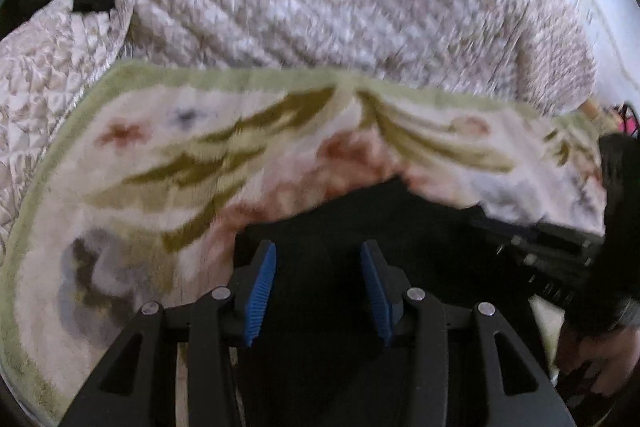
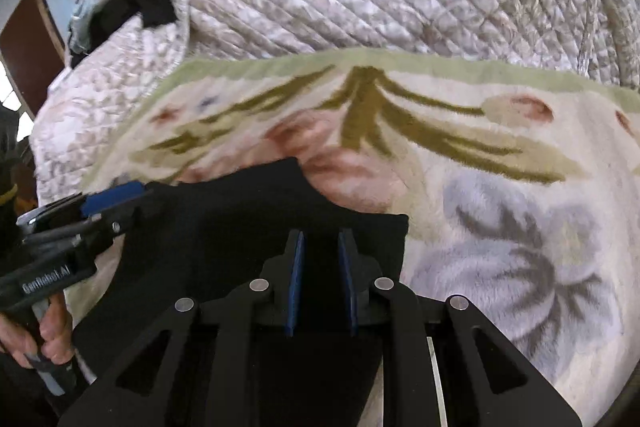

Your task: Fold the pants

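Floral blanket (image 2: 500, 155) on the bed, black pants (image 2: 248, 219) look limp and light, so grab edges: left claw (image 1: 318, 291) spread, right claw (image 2: 322, 283) nearly closed, can't tell if pinching.

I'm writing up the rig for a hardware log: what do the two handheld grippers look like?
Both are black linkage frames with silver round pivot pins and blue ribbed fingers. The left gripper seen from the right wrist view carries white "GenRobot.AI" lettering on its body, held by a bare hand. The right gripper matches it.
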### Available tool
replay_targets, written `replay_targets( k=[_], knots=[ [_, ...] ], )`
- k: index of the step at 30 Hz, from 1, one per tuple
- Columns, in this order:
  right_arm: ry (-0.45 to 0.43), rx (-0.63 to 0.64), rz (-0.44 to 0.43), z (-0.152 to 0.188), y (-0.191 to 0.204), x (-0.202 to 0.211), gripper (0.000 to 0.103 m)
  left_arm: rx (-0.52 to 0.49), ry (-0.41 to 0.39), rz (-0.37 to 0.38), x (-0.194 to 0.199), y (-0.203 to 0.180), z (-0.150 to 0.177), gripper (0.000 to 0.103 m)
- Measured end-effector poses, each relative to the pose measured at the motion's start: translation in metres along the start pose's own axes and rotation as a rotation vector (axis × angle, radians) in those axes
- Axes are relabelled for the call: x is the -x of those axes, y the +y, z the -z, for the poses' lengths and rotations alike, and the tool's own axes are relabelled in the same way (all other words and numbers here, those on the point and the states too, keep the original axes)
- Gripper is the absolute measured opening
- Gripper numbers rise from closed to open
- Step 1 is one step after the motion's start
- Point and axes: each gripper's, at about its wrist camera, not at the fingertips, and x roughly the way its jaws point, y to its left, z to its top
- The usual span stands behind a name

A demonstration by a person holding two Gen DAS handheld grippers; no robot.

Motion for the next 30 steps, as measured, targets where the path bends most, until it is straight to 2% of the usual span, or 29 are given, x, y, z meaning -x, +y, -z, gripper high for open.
replay_targets(
  k=[1, 3, 6, 14, 16, 19, 26, 27, 28, 29, 30],
  knots=[
    [0.005, -0.019, 0.000, 0.003, -0.006, -0.003, 0.018, 0.009, 0.005, 0.005, -0.004, 0.003, 0.004, 0.050],
    [-0.003, -0.055, -0.014, 0.005, -0.013, -0.006, 0.017, 0.040, 0.005, 0.009, -0.007, 0.011, 0.007, 0.060],
    [-0.021, -0.063, -0.013, 0.005, -0.015, -0.007, 0.018, 0.104, 0.022, 0.047, -0.012, 0.022, 0.008, 0.064],
    [-0.036, -0.081, -0.007, 0.004, -0.016, -0.006, 0.018, 0.056, -0.023, 0.004, -0.004, 0.013, 0.008, 0.064],
    [-0.052, -0.068, 0.006, 0.006, -0.011, 0.004, 0.018, 0.040, -0.049, -0.006, 0.003, 0.010, 0.008, 0.061],
    [-0.072, -0.051, -0.006, 0.013, -0.004, 0.019, 0.018, 0.000, -0.090, -0.037, 0.017, 0.005, 0.012, 0.049],
    [-0.086, -0.049, -0.041, 0.045, 0.009, 0.057, 0.018, -0.008, -0.137, 0.010, 0.051, 0.006, 0.028, 0.049],
    [-0.077, -0.050, -0.053, 0.049, 0.009, 0.060, 0.021, 0.002, -0.135, 0.018, 0.054, 0.010, 0.031, 0.051],
    [-0.071, -0.055, -0.055, 0.052, 0.008, 0.063, 0.034, 0.019, -0.130, 0.029, 0.056, 0.016, 0.034, 0.054],
    [-0.069, -0.067, -0.046, 0.055, 0.004, 0.066, 0.052, 0.044, -0.122, 0.042, 0.057, 0.023, 0.037, 0.057],
    [-0.078, -0.083, -0.042, 0.058, -0.001, 0.069, 0.059, 0.067, -0.115, 0.050, 0.058, 0.029, 0.040, 0.057]
  ],
)
